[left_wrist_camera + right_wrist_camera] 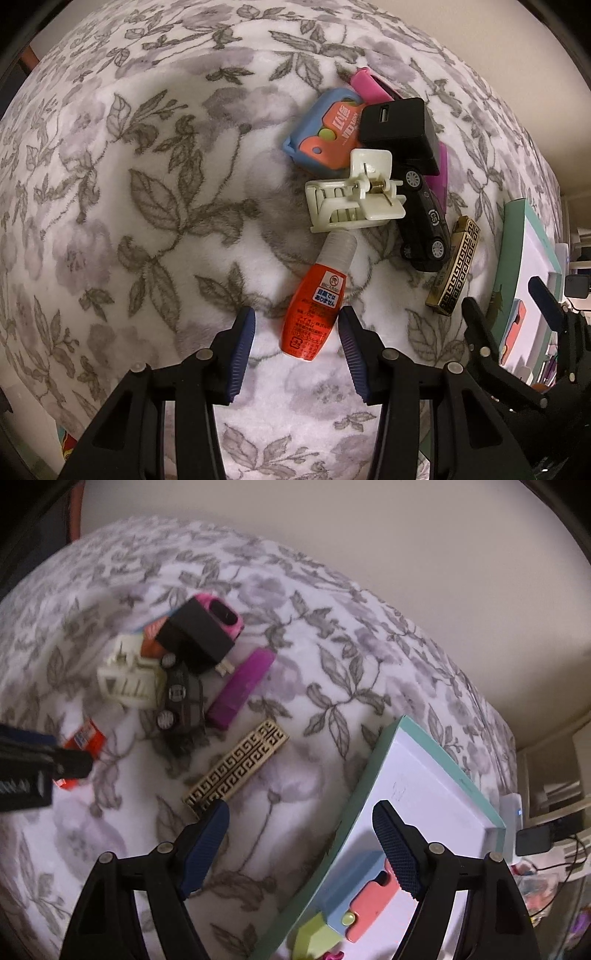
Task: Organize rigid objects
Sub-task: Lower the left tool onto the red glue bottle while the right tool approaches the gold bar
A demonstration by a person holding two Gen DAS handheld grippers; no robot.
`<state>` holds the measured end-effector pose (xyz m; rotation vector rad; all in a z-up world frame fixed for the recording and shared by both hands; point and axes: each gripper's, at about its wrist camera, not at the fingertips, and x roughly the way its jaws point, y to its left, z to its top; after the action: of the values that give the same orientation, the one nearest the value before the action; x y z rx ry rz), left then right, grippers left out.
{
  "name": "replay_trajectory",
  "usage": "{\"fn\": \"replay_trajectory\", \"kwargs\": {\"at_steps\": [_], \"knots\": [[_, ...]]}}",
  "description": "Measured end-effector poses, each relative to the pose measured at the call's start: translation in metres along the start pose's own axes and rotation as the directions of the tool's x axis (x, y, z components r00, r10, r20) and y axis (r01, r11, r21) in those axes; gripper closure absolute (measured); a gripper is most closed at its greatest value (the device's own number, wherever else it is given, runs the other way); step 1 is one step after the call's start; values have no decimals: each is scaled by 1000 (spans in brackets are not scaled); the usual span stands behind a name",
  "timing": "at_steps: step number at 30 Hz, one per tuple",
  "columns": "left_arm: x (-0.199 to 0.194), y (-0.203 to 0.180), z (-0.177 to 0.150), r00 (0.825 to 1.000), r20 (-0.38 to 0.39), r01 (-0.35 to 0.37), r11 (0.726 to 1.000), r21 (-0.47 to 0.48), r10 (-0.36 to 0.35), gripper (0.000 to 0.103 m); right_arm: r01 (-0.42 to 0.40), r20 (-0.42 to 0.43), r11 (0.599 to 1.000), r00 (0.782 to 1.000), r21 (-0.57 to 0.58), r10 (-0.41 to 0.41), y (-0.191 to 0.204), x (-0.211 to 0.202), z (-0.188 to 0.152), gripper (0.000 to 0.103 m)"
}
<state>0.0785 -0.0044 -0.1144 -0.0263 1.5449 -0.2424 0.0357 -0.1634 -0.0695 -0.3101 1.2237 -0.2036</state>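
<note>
A red glue bottle (314, 314) with a clear cap lies on the floral blanket (147, 184). It sits between the fingers of my left gripper (296, 314), which points straight down. The jaws are open: the left pad stands clear of the bottle and the right pad is close beside it. The right wrist view also shows the bottle (86, 738). My right gripper (301, 808) is open and holds nothing, hovering over the rim of a teal tray (360, 794). In the tray lie a blue-and-coral toy (369, 897) and a green piece (314, 938).
Beyond the bottle is a heap: white clip (354, 195), black toy car (424, 229), black charger (399, 129), blue-and-orange case (325, 136), pink item (365, 83), purple bar (242, 686). A gold patterned lighter (236, 768) lies between heap and tray.
</note>
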Motion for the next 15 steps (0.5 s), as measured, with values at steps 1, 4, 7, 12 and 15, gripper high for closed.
{"fn": "replay_trajectory", "kwargs": {"at_steps": [1, 4, 7, 12, 15], "knots": [[0, -2, -1, 1000, 1, -4, 1000, 2, 4, 54, 3, -1, 1000, 1000, -10, -3, 2, 1, -1, 21], [-2, -14, -4, 1000, 8, -25, 1000, 19, 25, 55, 9, 10, 1000, 1000, -20, -9, 8, 0, 0, 21], [-3, -18, -5, 1000, 12, -4, 1000, 29, 4, 67, -5, 21, 1000, 1000, -14, 5, 11, -1, 3, 21], [-1, -17, -4, 1000, 12, 5, 1000, 17, -5, 69, -83, 32, 996, 996, 43, 82, 10, 1, 9, 21], [0, -13, -2, 1000, 10, 13, 1000, 4, -13, 69, -127, 42, 989, 991, 70, 124, 9, 2, 12, 21]]}}
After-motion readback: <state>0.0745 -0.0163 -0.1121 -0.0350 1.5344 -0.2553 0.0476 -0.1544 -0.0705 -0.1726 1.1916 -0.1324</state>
